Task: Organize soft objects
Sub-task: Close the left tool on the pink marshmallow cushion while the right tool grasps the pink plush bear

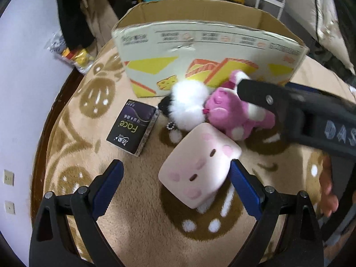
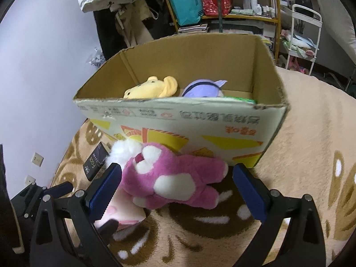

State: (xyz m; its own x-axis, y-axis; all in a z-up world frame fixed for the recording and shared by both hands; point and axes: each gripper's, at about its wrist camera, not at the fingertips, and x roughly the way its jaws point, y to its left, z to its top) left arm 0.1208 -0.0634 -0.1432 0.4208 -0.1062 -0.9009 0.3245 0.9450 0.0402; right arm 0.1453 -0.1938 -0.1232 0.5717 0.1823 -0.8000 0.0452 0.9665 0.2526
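— Where did the pink bear lie?

— On the rug, right against the front wall of the cardboard box, beside a white fluffy toy and a square pink cushion. The right gripper stood wide, its fingers on either side of the bear, not yet closed.

— And the left gripper?

— Also wide, over the cushion, one finger just touching its edge.

— How would the bear handle?

— Light and squashy, I judged. A pinch across the plump belly would suit best; the limbs would just flop.

Patterned rug, tissue pack, shelf
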